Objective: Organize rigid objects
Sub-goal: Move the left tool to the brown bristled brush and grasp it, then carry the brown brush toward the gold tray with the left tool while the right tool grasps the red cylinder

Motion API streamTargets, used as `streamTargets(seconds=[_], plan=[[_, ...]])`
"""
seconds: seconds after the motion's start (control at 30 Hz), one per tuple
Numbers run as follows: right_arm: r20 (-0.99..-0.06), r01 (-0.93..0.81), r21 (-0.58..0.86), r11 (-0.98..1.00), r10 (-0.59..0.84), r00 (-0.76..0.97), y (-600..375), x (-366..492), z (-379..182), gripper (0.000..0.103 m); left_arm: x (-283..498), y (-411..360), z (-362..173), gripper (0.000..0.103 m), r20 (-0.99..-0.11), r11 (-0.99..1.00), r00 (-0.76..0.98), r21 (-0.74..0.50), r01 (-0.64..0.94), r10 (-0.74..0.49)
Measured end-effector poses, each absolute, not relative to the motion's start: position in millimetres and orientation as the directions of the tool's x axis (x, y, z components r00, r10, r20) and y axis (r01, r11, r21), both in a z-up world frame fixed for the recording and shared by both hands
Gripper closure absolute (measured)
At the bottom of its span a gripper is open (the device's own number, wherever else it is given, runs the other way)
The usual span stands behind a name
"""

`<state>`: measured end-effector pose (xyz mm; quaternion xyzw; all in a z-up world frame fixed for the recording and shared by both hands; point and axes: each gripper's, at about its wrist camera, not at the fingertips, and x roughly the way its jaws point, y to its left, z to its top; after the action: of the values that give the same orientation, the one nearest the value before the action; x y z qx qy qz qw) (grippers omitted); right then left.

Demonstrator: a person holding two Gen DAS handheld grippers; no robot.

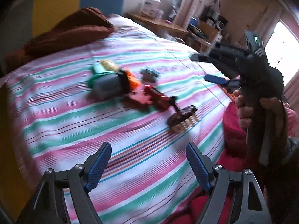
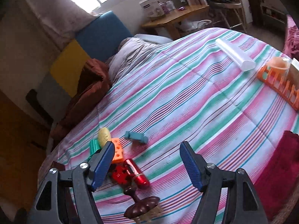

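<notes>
Two grippers hung over a bed spread with a striped sheet [image 2: 186, 93], and both stood released with nothing between their blue pads. From the left wrist view, the left gripper [image 1: 148, 168] was over bare sheet at the near edge, its jaws wide apart. The right gripper [image 1: 209, 69] showed at the far right of that view, held in a hand [image 1: 248, 112], its blue-tipped fingers apart in the air above the sheet.

From the right wrist view, the right gripper [image 2: 147, 166] hovered just above a small cluster of objects at the near left of the bed. A dark brown brush [image 2: 142, 207] lay nearest, partly between the jaws in the picture but not touched. Just beyond it lay a red cylinder [image 2: 138, 175] beside a red toy piece [image 2: 119, 175], then an orange block with holes [image 2: 117, 153], a yellow oval piece [image 2: 104, 134] and a green piece [image 2: 94, 146]. A blue-grey piece [image 2: 135, 137] lay a little to the right of these, apart from them.

At the far right of the bed stood an orange rack [image 2: 276, 85] with a clear cup [image 2: 279, 65] in it, and a white tube [image 2: 235, 55] lay near it on the sheet. A brown blanket [image 2: 89, 93] was bunched at the far left.
</notes>
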<state>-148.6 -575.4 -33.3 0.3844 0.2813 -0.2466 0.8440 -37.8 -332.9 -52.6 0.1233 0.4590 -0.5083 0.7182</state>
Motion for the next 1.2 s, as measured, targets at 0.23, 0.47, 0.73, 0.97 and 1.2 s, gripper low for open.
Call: streamTargets(seconds=[0.23, 0.47, 0.73, 0.97, 1.2], plan=[[-0.647, 0.618, 0.566, 0.546, -0.171, 0.743, -579.8, -147.7, -38.1, 0.030, -53.5, -389.7, -63.2, 0.021, -0.792, 0.382, -0.022, -0.318, 0.868, -0.610], [-0.640, 0.612, 0.604, 0.510, -0.148, 0.754, -585.2, -150.6, -42.2, 0.030, -57.1, -429.5, -88.3, 0.030, -0.818, 0.377, -0.007, -0.273, 0.885, -0.575], [-0.668, 0.613, 0.571, 0.546, -0.126, 0.734, -580.0, -140.7, -44.1, 0.030, -52.9, -401.1, -86.7, 0.049, -0.784, 0.356, -0.031, -0.315, 0.880, -0.620], [-0.744, 0.606, 0.474, 0.639, -0.078, 0.664, -560.5, -116.8, -52.5, 0.038, -38.0, -337.4, -80.0, 0.049, -0.788, 0.440, 0.047, -0.291, 0.850, -0.614], [-0.833, 0.539, 0.318, 0.780, -0.042, 0.552, -525.2, -82.7, -65.6, 0.056, -30.8, -282.9, -71.0, 0.049, -0.780, 0.496, 0.102, -0.285, 0.820, -0.617]])
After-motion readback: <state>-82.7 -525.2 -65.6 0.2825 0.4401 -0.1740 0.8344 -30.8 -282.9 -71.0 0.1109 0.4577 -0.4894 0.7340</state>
